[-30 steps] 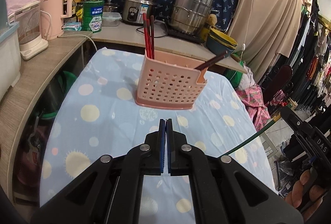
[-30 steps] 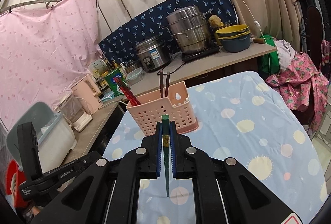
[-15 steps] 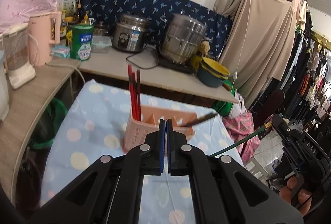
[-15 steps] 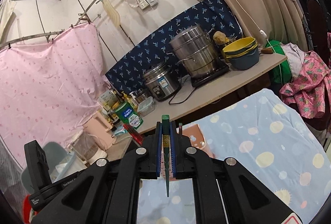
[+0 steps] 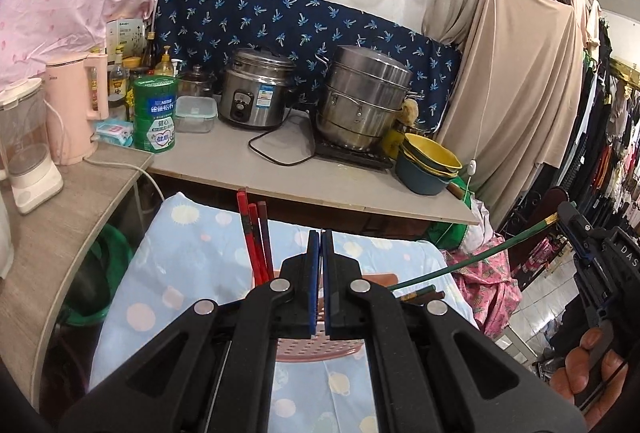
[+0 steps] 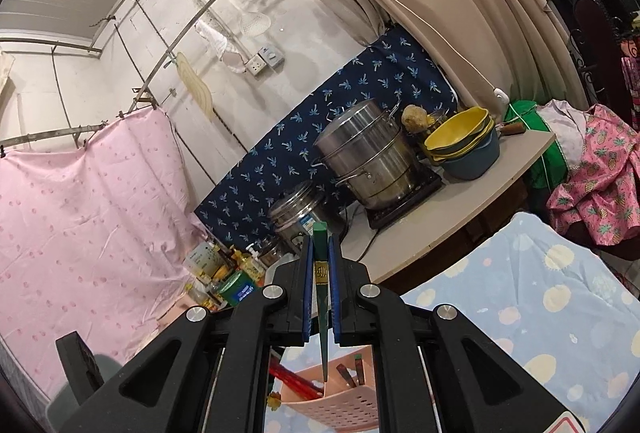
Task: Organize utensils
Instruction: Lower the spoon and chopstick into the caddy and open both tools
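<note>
You are at the step of putting one more chopstick into the pink basket, which stands on the bench with the dotted blue cloth; your right gripper is clamped on one green chopstick, its tip hanging just above the basket's right compartment. I judge that the next move calls for lowering it straight, so the tip goes inside the rim, and only then loosening the grip. I count one basket, three red chopsticks in its left part, about three dark or green ones in the right part, and your left gripper is closed on nothing.
</note>
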The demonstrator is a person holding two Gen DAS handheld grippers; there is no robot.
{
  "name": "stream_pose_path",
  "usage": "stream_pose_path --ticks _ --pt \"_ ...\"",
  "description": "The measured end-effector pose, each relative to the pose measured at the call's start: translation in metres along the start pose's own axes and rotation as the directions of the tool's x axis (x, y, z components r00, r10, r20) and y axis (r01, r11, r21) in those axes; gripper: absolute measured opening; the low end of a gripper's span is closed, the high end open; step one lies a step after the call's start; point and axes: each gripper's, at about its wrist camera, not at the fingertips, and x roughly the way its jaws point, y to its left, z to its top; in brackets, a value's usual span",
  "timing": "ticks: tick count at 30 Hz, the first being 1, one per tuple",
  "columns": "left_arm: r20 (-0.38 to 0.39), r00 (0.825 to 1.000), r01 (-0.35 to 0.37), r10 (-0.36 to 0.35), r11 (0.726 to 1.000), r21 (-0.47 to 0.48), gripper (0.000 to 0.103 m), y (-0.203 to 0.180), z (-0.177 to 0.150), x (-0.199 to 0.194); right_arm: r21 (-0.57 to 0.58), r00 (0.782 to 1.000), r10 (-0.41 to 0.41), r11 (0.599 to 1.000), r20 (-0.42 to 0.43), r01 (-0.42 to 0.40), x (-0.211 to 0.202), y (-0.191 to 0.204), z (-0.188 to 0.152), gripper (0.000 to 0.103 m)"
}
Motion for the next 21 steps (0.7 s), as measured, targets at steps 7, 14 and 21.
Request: stream_pose_path --ticks 7,14,21 --pt "-0.024 0.999 -0.022 0.022 1.0 -0.008 0.001 0.008 0.0 0.024 -0.079 0.997 -0.045 0.996 -0.061 0.04 0.03 0.005 -0.014 0.007" --pt "-0.046 0.998 -0.034 0.033 0.999 -0.014 0.001 0.014 -0.008 0.039 -0.123 0.988 -0.068 0.991 -0.135 0.051 0.052 0.005 -0.036 0.007" --pt "-0.064 0.997 -0.037 0.036 0.999 -0.012 0.001 0.013 -0.013 0.047 -0.147 0.982 -0.073 0.988 -0.173 0.047 0.058 0.005 -0.048 0.007"
